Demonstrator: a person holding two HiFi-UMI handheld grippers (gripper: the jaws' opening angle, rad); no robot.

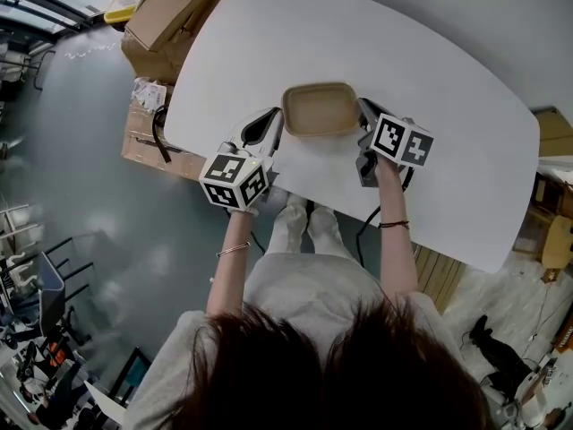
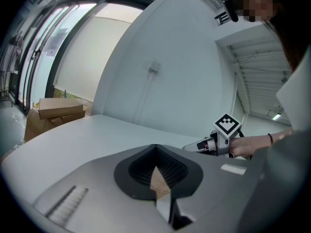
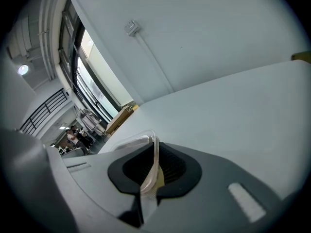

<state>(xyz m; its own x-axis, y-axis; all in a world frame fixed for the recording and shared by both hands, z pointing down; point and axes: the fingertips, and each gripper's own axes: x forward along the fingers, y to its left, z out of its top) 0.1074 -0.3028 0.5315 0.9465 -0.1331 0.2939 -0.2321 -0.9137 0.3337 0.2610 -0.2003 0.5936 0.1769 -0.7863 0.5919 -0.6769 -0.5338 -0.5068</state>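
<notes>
Beyond the person's hair [image 1: 340, 365], the left gripper [image 1: 267, 128] and right gripper [image 1: 367, 115] each clench an opposite rim of the tan container [image 1: 320, 108], apparently to hold it level at the white table's [image 1: 448, 79] near edge.

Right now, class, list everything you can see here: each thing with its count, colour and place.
container: one, tan, with a clear rim showing in the right gripper view; at the table's near side, between the two grippers.
table: one, white, in front of the seated person.
cardboard boxes: at least two, brown, on the floor past the table's left end.
left hand-held gripper: one, grey with a black-and-white marker cube, jaws closed on the container's left edge.
right hand-held gripper: one, the same colours, jaws closed on the container's right rim.
</notes>
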